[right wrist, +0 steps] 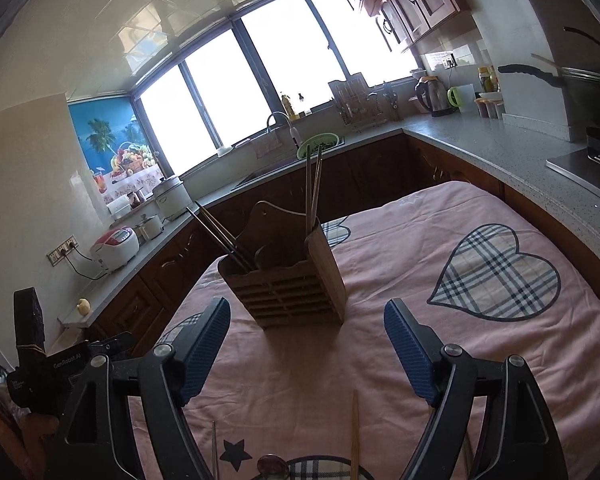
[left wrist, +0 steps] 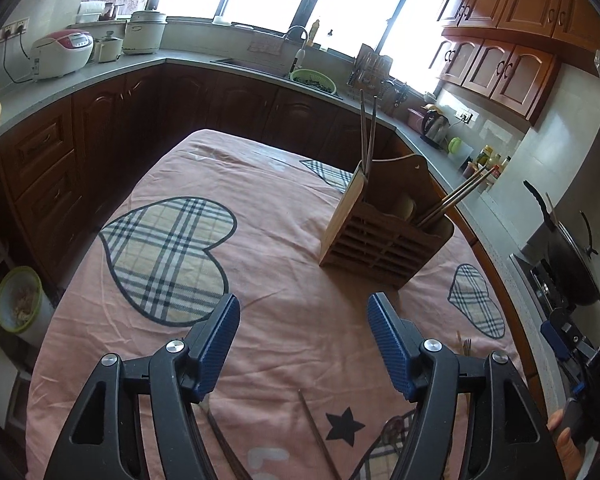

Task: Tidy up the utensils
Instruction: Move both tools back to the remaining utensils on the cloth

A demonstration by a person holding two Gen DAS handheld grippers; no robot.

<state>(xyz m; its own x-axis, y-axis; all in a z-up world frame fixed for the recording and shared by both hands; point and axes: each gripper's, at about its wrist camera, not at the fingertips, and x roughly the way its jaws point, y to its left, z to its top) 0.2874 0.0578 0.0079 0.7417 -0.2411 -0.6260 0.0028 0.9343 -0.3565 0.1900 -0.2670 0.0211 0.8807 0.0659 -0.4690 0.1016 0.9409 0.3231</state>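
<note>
Slatted wooden utensil holder (left wrist: 384, 224) stood on pink cloth-covered surface (left wrist: 284, 208).
Chopsticks (left wrist: 367, 132) upright inside holder; both left gripper (left wrist: 303, 344) and right gripper (right wrist: 307, 354) jaws wide, empty, near holder.

Each gripper is built alike: the left gripper (left wrist: 303, 322) and right gripper (right wrist: 307, 326) have glossy black arms with triangular cut-outs, round silver screws at the pivots, and two fingers faced with ribbed blue pads (left wrist: 384, 344). One black housing carries white "GenRobot.AI" lettering (right wrist: 67, 360).
</note>
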